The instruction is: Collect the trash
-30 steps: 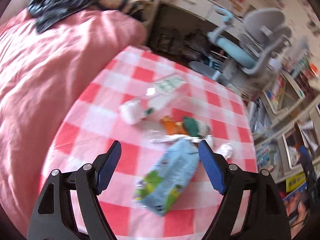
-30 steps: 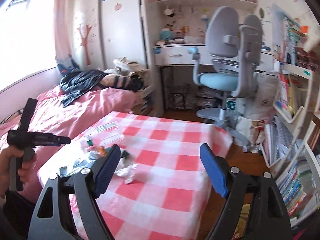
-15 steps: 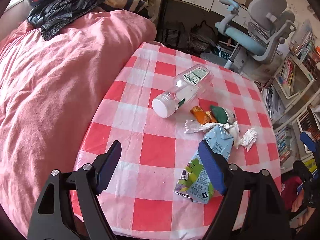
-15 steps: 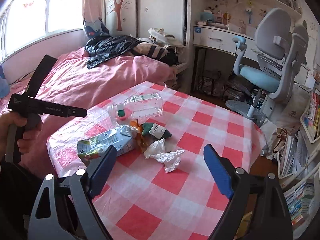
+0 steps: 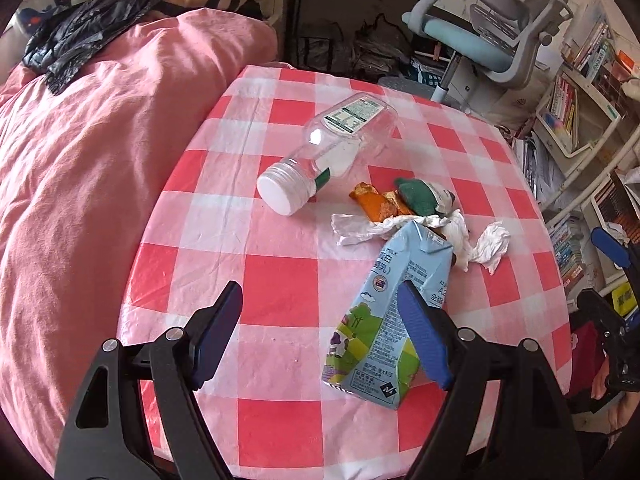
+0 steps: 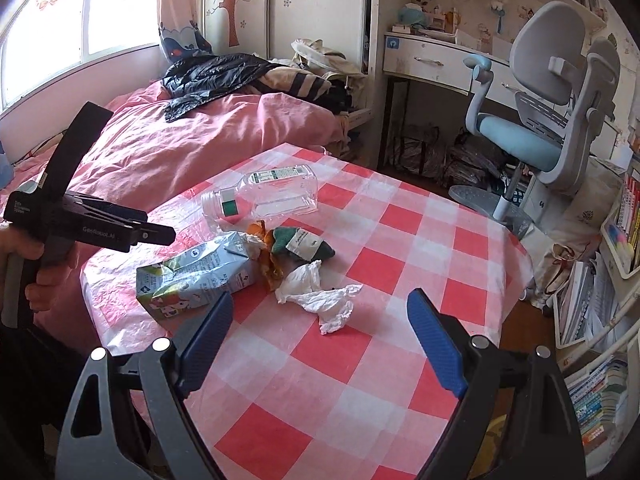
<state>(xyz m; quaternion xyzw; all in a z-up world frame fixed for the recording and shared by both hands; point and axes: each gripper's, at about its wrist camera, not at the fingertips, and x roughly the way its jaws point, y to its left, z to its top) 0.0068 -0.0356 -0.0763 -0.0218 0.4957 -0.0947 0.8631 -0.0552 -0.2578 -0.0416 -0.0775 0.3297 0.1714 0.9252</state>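
Observation:
Trash lies on a red-and-white checked table (image 5: 280,288) (image 6: 400,240): a clear plastic bottle (image 5: 332,148) (image 6: 268,196) on its side, a crushed blue milk carton (image 5: 392,320) (image 6: 196,276), orange and green wrappers (image 5: 404,200) (image 6: 300,244), and crumpled white tissue (image 5: 480,244) (image 6: 320,296). My left gripper (image 5: 320,332) is open and empty above the table's near edge, its right finger over the carton. My right gripper (image 6: 320,344) is open and empty, just short of the tissue. The left gripper's body shows in the right wrist view (image 6: 80,224).
A bed with a pink cover (image 5: 80,160) and a black jacket (image 6: 216,76) lies beside the table. A desk (image 6: 432,64) and a grey-blue office chair (image 6: 540,120) stand behind it. Bookshelves (image 6: 600,360) line the right side.
Both grippers have swung and settled toward the trash pile. The left has drawn closer over the carton. The right view, earlier aimed at the chair, is now lower and centred on the tissue.

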